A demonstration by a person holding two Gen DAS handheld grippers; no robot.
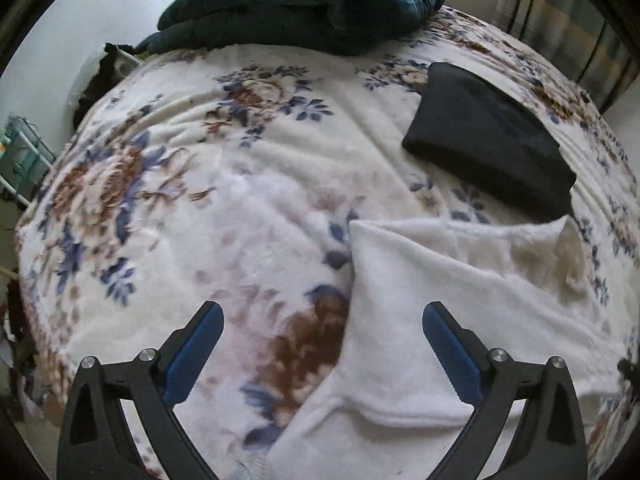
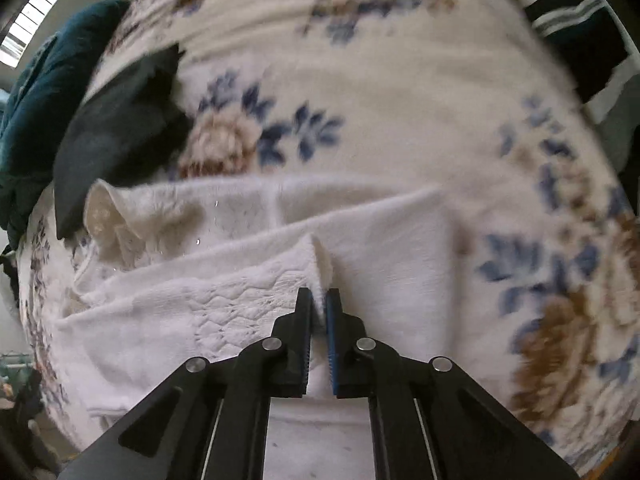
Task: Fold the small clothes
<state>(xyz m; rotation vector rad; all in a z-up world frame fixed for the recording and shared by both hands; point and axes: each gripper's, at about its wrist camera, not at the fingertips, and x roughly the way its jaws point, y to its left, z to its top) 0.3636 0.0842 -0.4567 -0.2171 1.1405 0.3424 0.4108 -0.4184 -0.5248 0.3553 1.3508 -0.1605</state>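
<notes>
Folding in progress: the right hand-held gripper (image 2: pixel 319 300) is closed on a raised edge of the white fleecy garment (image 2: pixel 248 304) lying on the floral bed blanket (image 2: pixel 360 100). The left hand-held gripper (image 1: pixel 323 322) hangs wide open and empty, the garment's side edge just below its right finger. The next move probably calls for pinching that edge.

The fleecy bed blanket (image 1: pixel 248 168) is cream-white, printed with brown and tan blooms and blue leaf sprays. The soft towelling garment (image 1: pixel 440 320) lying on it is plain white, with a pale beige inner lining. The folded flat cloth (image 1: pixel 488 140) is black. The puffy quilted duvet (image 1: pixel 304 0) is dark teal. Both grippers are black with blue pads (image 2: pixel 331 344).
</notes>
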